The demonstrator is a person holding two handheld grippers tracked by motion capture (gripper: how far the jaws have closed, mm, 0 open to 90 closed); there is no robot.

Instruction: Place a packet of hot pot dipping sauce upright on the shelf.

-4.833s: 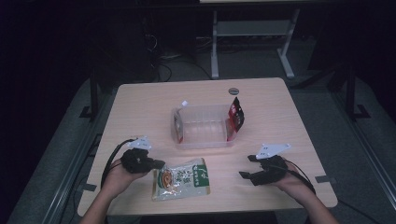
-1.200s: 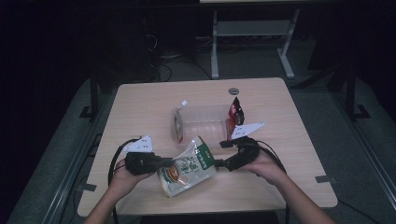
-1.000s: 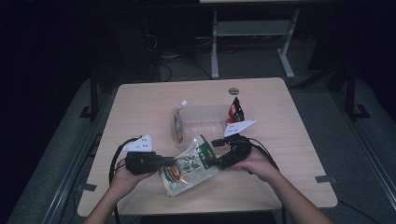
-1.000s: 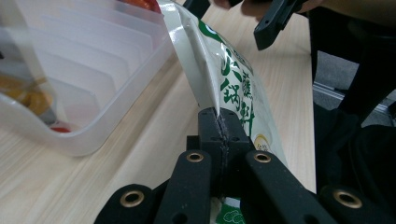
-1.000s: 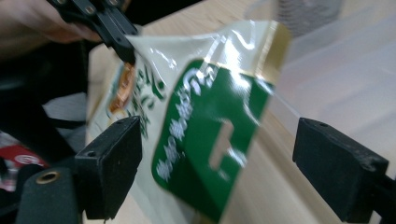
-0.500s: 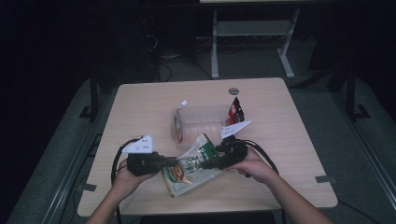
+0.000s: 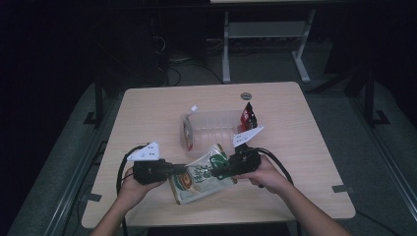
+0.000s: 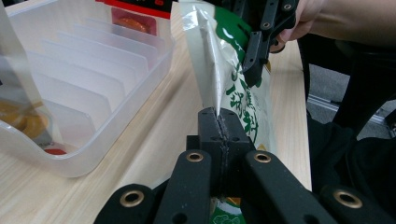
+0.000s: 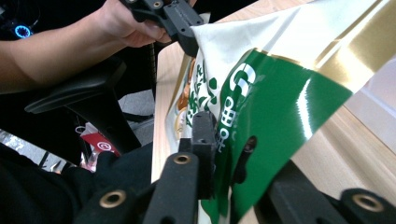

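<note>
Both claws were chunky matte black, left claw (image 7: 172, 169) and right claw (image 7: 216, 172), each with brass-ringed screw holes, a pale three-cornered plate on top, and black cables looping toward the bottom of the frame.

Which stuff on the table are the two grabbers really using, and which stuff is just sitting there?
In use:
- green snack bag, pinched at both ends
- left gripper, shut on the bag's edge
- right gripper, its jaws just closed onto the bag
- clear divided bin, close behind the bag, likely where it goes

Just lying about:
- red packet at the bin's right end
- small round disc on the table
</note>
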